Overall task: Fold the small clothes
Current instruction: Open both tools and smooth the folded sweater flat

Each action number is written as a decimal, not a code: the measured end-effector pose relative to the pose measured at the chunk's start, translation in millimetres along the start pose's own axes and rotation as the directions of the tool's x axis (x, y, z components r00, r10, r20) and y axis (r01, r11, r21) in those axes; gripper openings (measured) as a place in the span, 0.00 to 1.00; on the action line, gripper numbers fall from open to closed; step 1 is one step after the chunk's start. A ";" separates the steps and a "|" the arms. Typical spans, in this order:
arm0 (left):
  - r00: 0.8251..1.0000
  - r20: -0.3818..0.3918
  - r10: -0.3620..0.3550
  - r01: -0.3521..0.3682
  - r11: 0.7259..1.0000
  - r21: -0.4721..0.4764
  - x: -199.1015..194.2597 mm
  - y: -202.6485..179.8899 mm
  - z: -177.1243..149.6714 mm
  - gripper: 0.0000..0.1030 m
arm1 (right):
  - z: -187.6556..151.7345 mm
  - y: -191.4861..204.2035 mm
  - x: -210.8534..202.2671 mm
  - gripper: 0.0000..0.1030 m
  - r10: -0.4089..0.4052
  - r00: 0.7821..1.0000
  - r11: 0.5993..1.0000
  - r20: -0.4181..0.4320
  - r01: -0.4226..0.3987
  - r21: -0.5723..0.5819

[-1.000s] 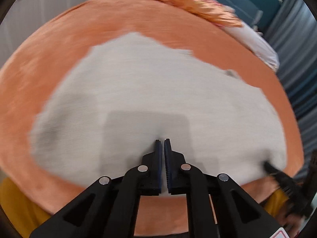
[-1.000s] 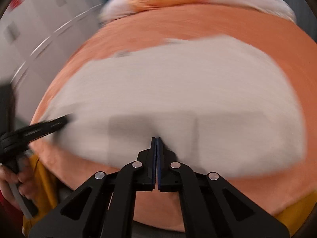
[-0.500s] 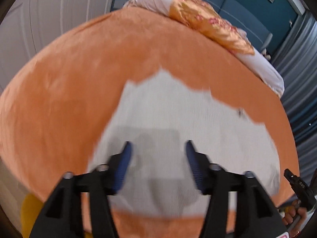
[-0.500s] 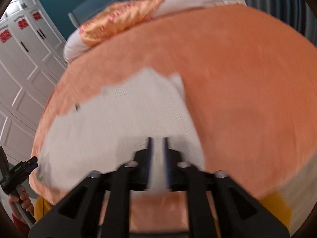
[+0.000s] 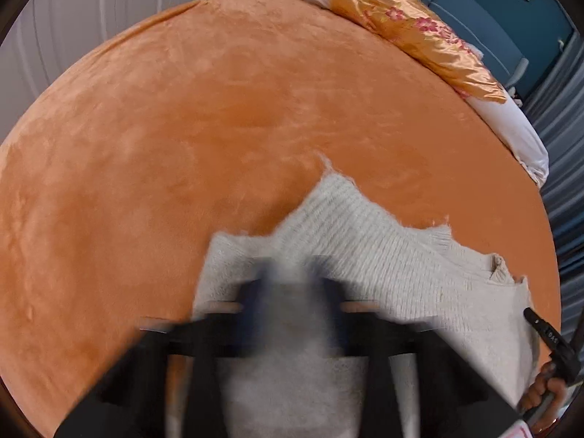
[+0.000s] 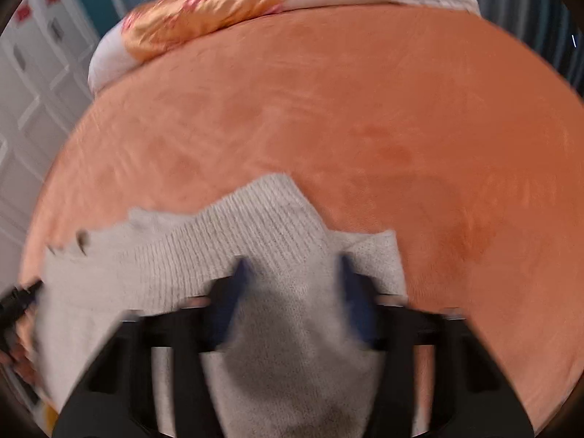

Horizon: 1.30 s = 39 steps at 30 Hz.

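A big bed with a soft orange blanket fills the room. At its far end lies a shiny gold flowery cover over white bedding. Behind it – a dark blue wall. White panelled doors stand at one side, grey curtains at the other.

The left gripper, blurred and pointing steeply down, has just been closing its jaws on the sweater bunched between them. The right gripper has done likewise, its fingers smeared.

no text is sharp enough to read
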<state>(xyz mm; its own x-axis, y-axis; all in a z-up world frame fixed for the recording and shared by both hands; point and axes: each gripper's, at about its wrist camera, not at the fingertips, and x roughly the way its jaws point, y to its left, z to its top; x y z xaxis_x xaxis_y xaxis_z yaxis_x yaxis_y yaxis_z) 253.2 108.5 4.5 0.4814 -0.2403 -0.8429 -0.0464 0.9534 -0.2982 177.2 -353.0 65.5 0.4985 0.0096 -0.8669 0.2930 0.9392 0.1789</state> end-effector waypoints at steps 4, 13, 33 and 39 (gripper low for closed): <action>0.997 0.068 0.037 -0.039 0.999 0.019 -16.8 14.3 -1.2 0.02 | 2.6 -24.9 -52.7 0.04 0.043 0.979 0.995 0.197 -0.061 0.084; 0.996 0.053 0.073 -0.069 0.995 -0.079 -4.2 22.5 3.5 0.13 | -7.0 -59.9 -23.1 0.12 0.005 0.999 0.980 0.034 -0.011 0.198; 0.997 -0.003 0.072 -0.070 0.979 0.192 -69.3 -56.0 -153.1 0.30 | -154.9 61.3 -73.7 0.03 0.099 0.990 0.992 -0.099 -0.107 -0.069; 0.999 -0.001 0.053 -0.052 0.982 0.183 -77.4 -29.4 -170.1 0.26 | -169.1 21.2 -83.8 0.00 0.063 0.989 0.998 -0.137 -0.064 -0.004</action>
<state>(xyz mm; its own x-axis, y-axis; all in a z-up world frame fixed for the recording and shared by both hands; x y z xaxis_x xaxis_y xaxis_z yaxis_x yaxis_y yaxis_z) 68.5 68.0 2.3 0.4779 -0.1898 -0.8577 0.0894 0.9818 -0.1674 3.8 -275.9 63.2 0.3991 0.1157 -0.9096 0.2574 0.9380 0.2323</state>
